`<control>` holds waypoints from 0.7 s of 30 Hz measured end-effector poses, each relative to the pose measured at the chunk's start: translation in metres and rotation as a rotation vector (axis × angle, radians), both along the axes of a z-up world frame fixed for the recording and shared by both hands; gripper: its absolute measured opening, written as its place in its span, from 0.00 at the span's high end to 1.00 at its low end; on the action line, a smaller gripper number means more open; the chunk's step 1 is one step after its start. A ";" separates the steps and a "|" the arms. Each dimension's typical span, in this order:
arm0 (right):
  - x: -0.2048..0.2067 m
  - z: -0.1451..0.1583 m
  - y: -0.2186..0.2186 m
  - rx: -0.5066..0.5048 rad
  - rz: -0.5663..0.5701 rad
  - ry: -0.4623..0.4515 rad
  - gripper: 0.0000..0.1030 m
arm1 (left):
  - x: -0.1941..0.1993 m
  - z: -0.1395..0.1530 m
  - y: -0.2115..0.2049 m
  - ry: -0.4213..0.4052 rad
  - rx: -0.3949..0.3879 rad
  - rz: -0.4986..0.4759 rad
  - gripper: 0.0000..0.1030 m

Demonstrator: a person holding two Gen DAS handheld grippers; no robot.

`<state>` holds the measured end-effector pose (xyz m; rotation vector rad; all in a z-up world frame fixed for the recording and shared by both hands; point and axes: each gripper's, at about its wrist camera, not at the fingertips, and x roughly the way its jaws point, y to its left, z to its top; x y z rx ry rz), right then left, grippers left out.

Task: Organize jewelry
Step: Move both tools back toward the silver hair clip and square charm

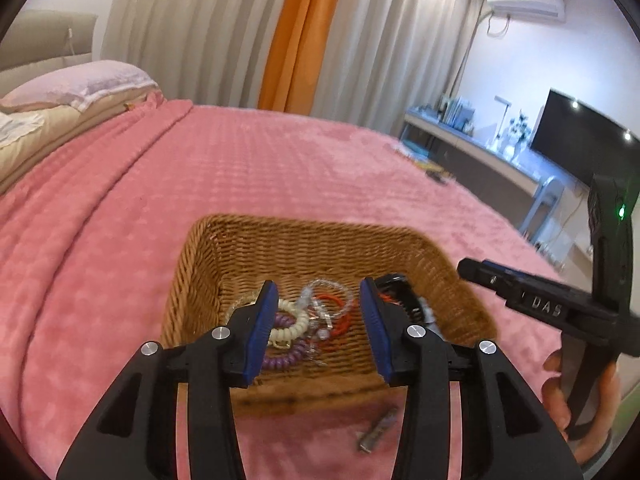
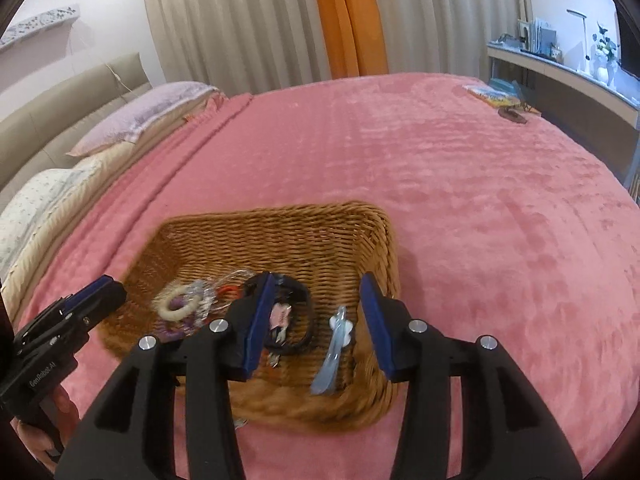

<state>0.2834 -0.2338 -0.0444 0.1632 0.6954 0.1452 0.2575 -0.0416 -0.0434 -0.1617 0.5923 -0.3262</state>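
A: What carries it all?
B: A wide bed under a pink fluffy blanket [image 2: 460, 200]. On it sits a rectangular woven wicker basket [image 1: 280, 240], brown and shallow.
A: And the jewelry?
B: It lies inside the basket. On one side are a cream spiral hair tie [image 1: 289, 322], a purple spiral coil [image 1: 286, 356], thin orange bands [image 1: 340, 320] and some clear beaded pieces, all tangled together. On the other side are a black band [image 2: 298, 312] and a pale blue clip [image 2: 332, 352].
A: Anything outside it?
B: A small metal clip [image 1: 376, 434] lies on the blanket, just before the basket's near rim.
A: The claws?
B: The left claw [image 1: 318, 330] and the right claw [image 2: 316, 328] both gape over the basket, with nothing gripped.
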 end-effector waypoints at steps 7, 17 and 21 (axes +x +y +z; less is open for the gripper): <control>-0.072 -0.002 0.020 -0.013 0.067 0.007 0.60 | -0.061 -0.003 0.010 0.002 -0.074 -0.016 0.60; -0.129 -0.061 0.065 -0.078 0.225 0.153 0.60 | -0.094 -0.048 0.011 0.119 -0.039 -0.019 0.60; -0.134 -0.079 0.080 -0.160 0.263 0.181 0.60 | -0.096 -0.062 0.014 0.148 -0.056 -0.026 0.60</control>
